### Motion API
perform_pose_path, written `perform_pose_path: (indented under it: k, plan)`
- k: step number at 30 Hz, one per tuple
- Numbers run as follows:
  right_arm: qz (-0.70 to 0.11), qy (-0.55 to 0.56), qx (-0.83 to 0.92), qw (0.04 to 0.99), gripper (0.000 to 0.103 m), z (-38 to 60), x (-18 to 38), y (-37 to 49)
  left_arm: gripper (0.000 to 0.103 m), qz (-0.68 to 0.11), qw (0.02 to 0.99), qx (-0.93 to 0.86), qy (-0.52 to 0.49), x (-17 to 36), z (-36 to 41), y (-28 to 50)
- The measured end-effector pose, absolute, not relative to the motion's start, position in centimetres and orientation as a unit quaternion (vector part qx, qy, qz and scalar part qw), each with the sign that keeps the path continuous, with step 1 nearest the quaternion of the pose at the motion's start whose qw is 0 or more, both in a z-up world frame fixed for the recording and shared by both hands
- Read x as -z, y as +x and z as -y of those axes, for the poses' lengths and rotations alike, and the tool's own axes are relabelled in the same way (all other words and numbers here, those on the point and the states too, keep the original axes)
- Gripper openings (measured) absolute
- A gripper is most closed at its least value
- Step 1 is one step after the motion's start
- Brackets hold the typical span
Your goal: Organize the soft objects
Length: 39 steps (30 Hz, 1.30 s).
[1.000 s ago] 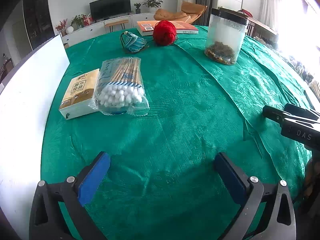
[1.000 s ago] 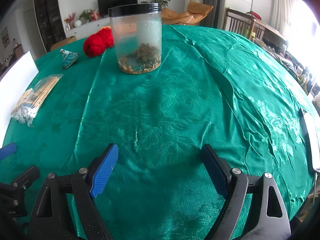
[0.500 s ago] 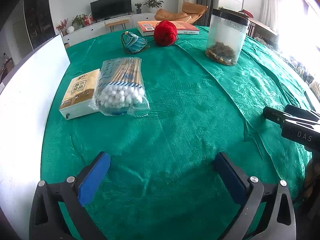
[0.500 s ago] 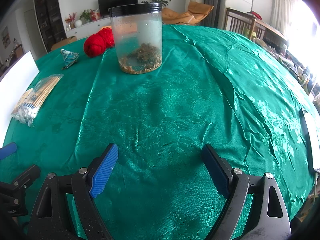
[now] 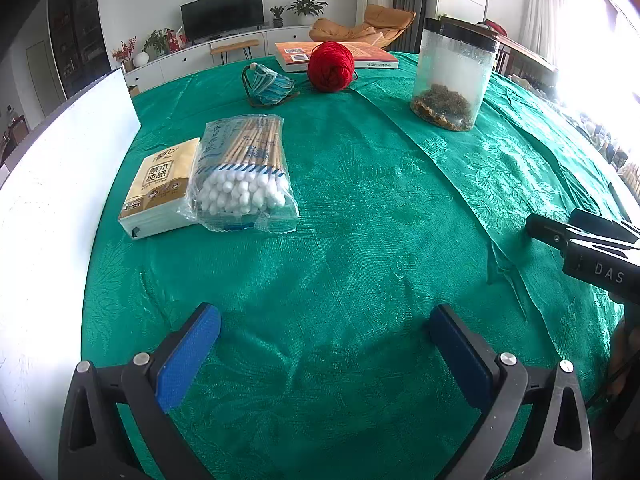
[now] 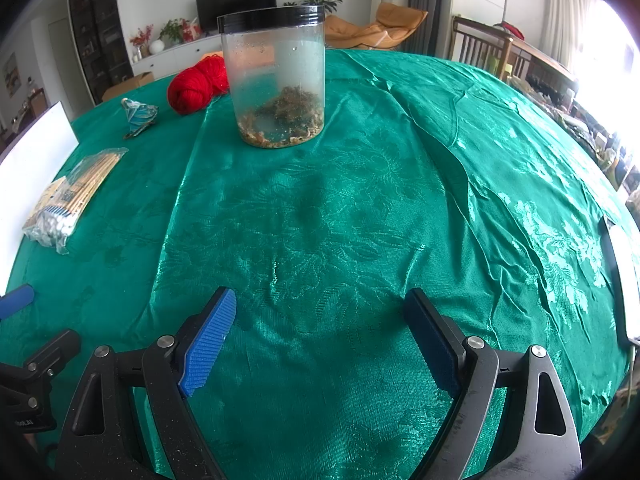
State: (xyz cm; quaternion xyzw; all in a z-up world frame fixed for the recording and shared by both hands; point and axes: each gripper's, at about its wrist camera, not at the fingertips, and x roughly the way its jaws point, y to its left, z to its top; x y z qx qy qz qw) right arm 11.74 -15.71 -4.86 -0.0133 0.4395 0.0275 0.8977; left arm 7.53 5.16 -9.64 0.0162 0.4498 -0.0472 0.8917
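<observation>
Soft items, worktop (image 5: 360, 240): cotton swabs (image 5: 244, 172) touching tissue pack (image 5: 160, 188), far left; pouch (image 5: 268, 84) and red yarn (image 5: 330, 66) beyond. I judge nothing sorted yet. My left gripper (image 5: 324, 344) and right gripper (image 6: 320, 332): fingers spread, empty. Jar (image 6: 274, 80) contents unclear.
</observation>
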Motion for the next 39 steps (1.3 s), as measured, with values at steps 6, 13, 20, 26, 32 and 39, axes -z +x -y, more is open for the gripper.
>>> perform_pose_path:
  k: [6,13,20,26,32,39]
  plan:
    - [-0.439,-0.013,-0.028,0.898,0.088,15.7,4.9,11.7,0.103,-0.45,0.892,0.047,0.016,9.6,-5.2,7.5]
    - [-0.439,-0.013,-0.028,0.898,0.088,15.7,4.9,11.7,0.103,-0.45,0.892,0.047,0.016,9.6,-5.2,7.5]
    - [-0.439,-0.013,-0.028,0.898,0.088,15.7,4.8,11.7,0.103,-0.45,0.892,0.047,0.016,9.7,-5.2,7.5]
    - [-0.439,-0.013,-0.028,0.898,0.088,15.7,4.8,11.7,0.103,-0.45,0.892,0.047,0.016,9.7,-5.1,7.5]
    - [-0.439,-0.013,-0.028,0.898,0.088,15.7,4.8,11.7,0.103,-0.45,0.892,0.047,0.016,9.7,-5.2,7.5]
    - [-0.439,-0.013,-0.028,0.898,0.088,15.7,4.8,11.7,0.102,-0.463,0.884,0.065,-0.017,6.9,-5.7,7.3]
